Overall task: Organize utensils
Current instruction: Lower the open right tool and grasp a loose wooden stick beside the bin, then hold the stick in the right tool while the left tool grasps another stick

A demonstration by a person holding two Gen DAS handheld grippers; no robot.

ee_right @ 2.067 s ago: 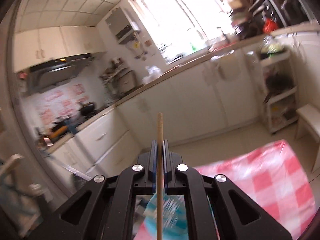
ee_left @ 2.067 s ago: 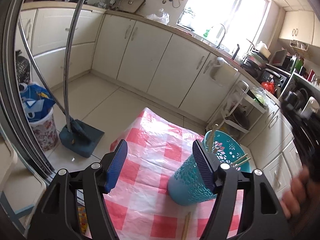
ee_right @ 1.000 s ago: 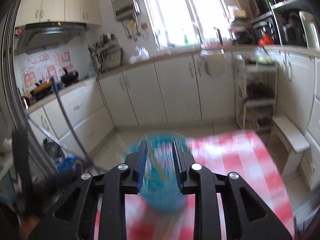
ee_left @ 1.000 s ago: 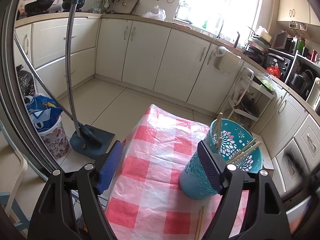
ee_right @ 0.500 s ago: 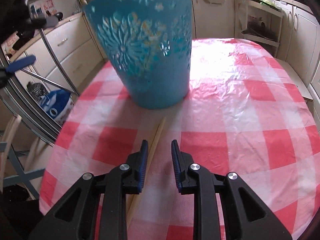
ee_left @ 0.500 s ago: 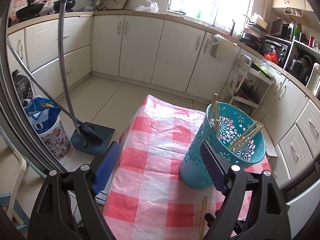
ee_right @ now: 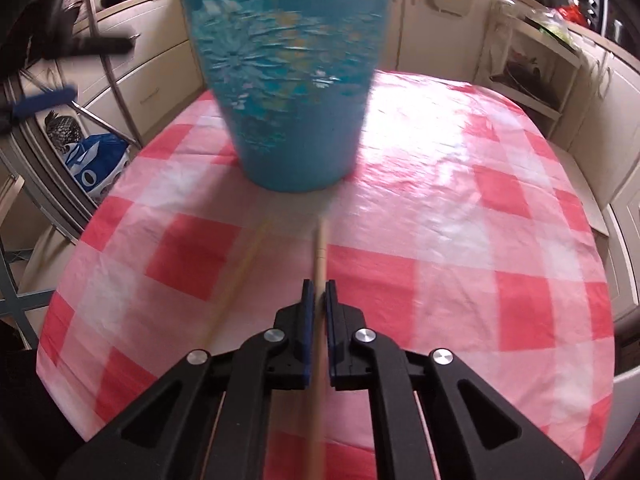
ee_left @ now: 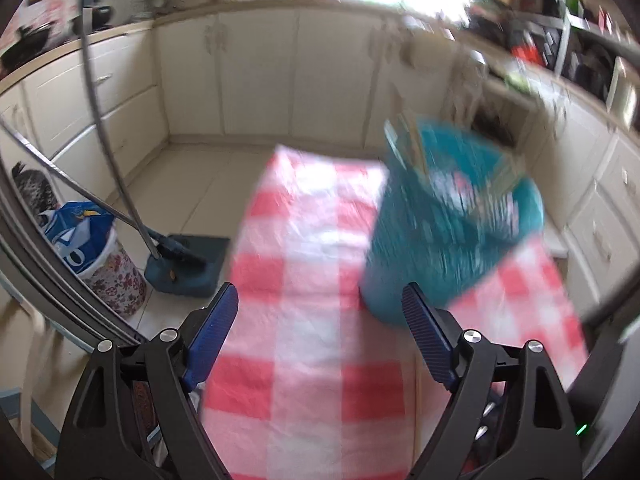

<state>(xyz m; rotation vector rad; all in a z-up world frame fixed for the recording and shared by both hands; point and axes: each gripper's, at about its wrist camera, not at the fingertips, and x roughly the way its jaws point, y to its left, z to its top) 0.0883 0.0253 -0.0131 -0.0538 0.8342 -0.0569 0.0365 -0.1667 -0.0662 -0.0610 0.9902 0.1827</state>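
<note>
A teal cut-out basket (ee_right: 288, 80) stands on the red-and-white checked tablecloth (ee_right: 460, 220). My right gripper (ee_right: 319, 292) is low over the cloth, shut on a wooden chopstick (ee_right: 319, 248) that points at the basket's foot. Its blue pads press both sides of the stick. A second chopstick (ee_right: 240, 276) lies blurred on the cloth just to the left. In the left wrist view the basket (ee_left: 440, 232) is blurred and holds several chopsticks (ee_left: 404, 140). My left gripper (ee_left: 320, 300) stands open over the cloth, left of the basket, with nothing between its fingers.
On the floor left of the table stand a broom with a dustpan (ee_left: 180, 268) and a floral bin (ee_left: 116, 280) holding a blue bag. Cream cabinets (ee_left: 260, 72) run along the walls. A white shelf rack (ee_right: 532, 64) stands past the table's far right edge.
My right gripper came down to the cloth and its jaws closed from open on the chopstick. My left gripper sank toward the table, and the basket now shows larger and blurred.
</note>
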